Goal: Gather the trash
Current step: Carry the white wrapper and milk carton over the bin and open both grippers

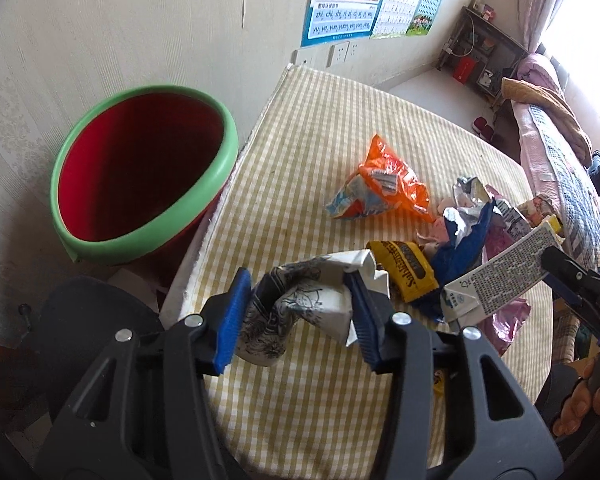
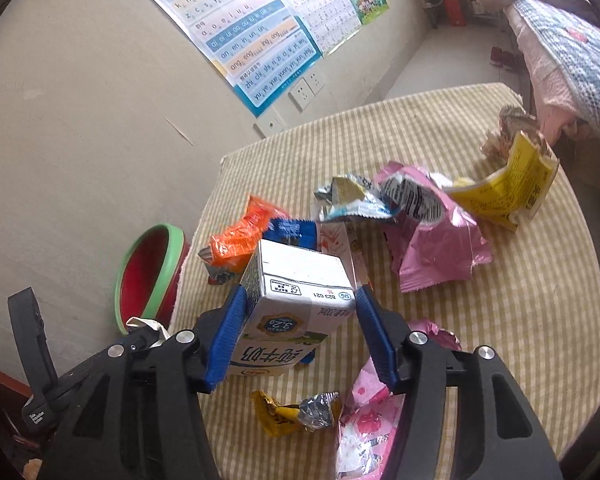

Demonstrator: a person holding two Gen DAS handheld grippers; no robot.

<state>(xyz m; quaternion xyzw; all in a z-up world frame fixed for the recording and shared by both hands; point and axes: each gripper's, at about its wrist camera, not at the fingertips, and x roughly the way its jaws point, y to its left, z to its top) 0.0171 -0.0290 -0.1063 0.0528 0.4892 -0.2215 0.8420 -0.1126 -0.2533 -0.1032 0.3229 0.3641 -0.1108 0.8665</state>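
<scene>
While the red bin sits beside the checkered table, your left gripper is clamped on a crumpled paper cup and your right gripper pinches a milk carton above it.

Yellow-checked table under scattered wrappers: orange bag, pink bag, yellow packet.

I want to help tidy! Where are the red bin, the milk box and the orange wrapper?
Red plastic bin with green rim [image 1: 224,152]: left wrist view, on its rim.
White milk carton [image 2: 296,276]: right wrist view, top face.
Orange crinkled snack wrapper [image 1: 396,188]: left wrist view, its middle.
</scene>
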